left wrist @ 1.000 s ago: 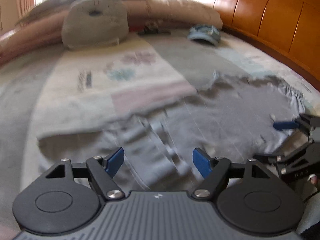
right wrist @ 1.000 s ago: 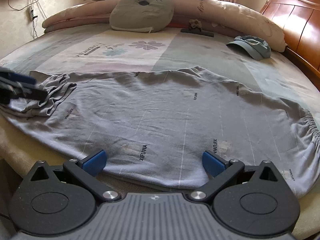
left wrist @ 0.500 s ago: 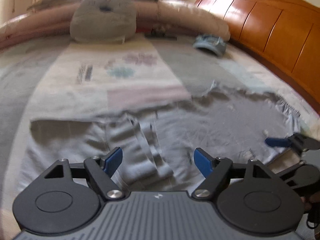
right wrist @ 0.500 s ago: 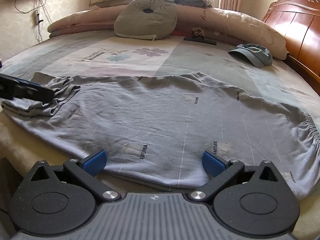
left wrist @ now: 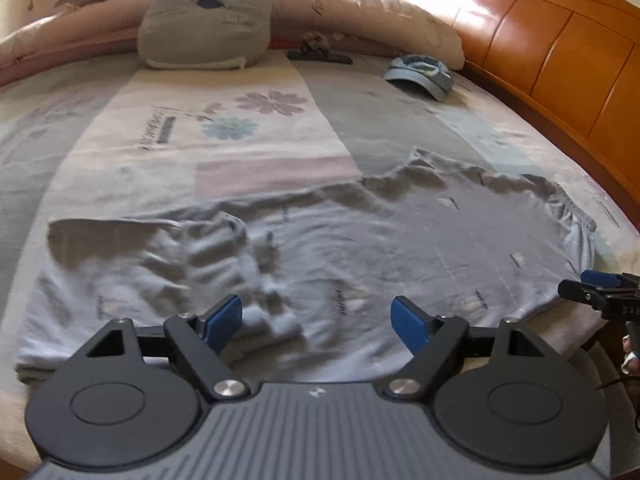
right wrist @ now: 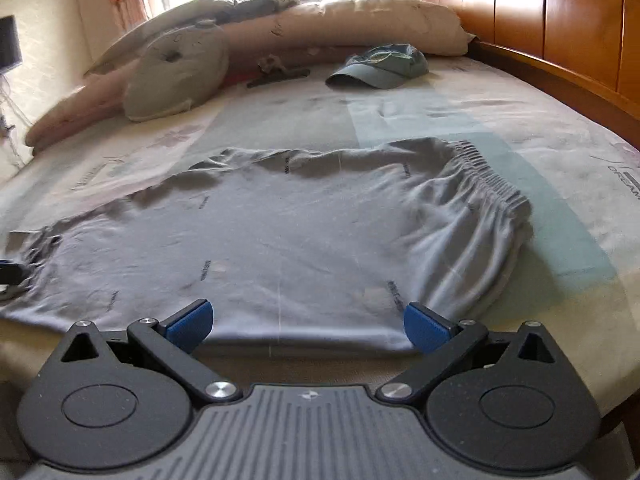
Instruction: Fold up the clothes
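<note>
Left wrist view shows the left tongs (left wrist: pixel 316 318) opening wider with nothing pinched, and the right tongs (right wrist: pixel 308 326), spread and empty, have slid toward the waistband end of the grey trousers (right wrist: pixel 280 232) on the bed (right wrist: pixel 520 128), so folding is not finished.

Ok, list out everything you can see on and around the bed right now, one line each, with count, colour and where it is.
Pants: one, grey, spread flat along the near edge of the bed, elastic waistband bunched at the right end.
Cap: one, blue-grey, far right of the bed near the headboard.
Cushion: one, grey-green with a stitched face, propped at the far side.
Rolled bedding: beige and pink, along the far side behind the cushion.
Clip: one, dark, beside the cushion.
Bedsheet: patchwork of pale blocks with flower prints.
Headboard: one, orange-brown wood, right side.
Left hand-held gripper: black with blue pads, opening, nothing between.
Right hand-held gripper: same colours, open over the pants' near edge.
</note>
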`<state>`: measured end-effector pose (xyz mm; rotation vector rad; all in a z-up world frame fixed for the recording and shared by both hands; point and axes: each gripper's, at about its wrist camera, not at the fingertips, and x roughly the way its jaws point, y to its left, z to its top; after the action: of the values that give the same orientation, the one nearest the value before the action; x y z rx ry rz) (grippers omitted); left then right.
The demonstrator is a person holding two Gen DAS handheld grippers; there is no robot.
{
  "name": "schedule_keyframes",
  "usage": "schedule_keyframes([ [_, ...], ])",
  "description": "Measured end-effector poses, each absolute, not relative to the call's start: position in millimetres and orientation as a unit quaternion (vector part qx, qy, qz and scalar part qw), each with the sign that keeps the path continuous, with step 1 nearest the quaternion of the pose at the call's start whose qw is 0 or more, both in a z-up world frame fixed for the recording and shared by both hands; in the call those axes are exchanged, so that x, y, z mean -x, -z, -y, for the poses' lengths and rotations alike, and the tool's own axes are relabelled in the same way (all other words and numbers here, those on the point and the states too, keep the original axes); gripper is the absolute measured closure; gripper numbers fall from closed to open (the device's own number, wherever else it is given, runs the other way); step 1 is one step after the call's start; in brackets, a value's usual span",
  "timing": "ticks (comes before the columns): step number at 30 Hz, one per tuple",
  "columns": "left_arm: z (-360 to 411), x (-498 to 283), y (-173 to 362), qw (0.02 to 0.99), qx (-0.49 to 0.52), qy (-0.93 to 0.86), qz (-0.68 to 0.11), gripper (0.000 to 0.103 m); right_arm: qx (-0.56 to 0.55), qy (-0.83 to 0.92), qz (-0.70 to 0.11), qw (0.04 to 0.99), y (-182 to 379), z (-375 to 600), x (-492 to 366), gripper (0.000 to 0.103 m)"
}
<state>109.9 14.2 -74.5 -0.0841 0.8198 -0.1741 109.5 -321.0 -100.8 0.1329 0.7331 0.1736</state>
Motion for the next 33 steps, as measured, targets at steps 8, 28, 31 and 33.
schedule_keyframes([
  [8, 22, -115, 70, 0.912, 0.000, 0.107, -0.396, 0.020, -0.094, -0.099, -0.335, 0.932, 88, 339, -113, 0.000],
  [28, 81, -129, 67, 0.891, -0.053, 0.164, -0.420, 0.019, -0.119, -0.094, -0.395, 0.906, 91, 344, -128, 0.000],
  [31, 83, -130, 66, 0.890, -0.056, 0.166, -0.420, 0.019, -0.120, -0.091, -0.398, 0.905, 88, 345, -127, 0.000],
  [33, 85, -130, 65, 0.890, -0.057, 0.167, -0.421, 0.019, -0.128, -0.091, -0.390, 0.907, 83, 350, -125, 0.000],
])
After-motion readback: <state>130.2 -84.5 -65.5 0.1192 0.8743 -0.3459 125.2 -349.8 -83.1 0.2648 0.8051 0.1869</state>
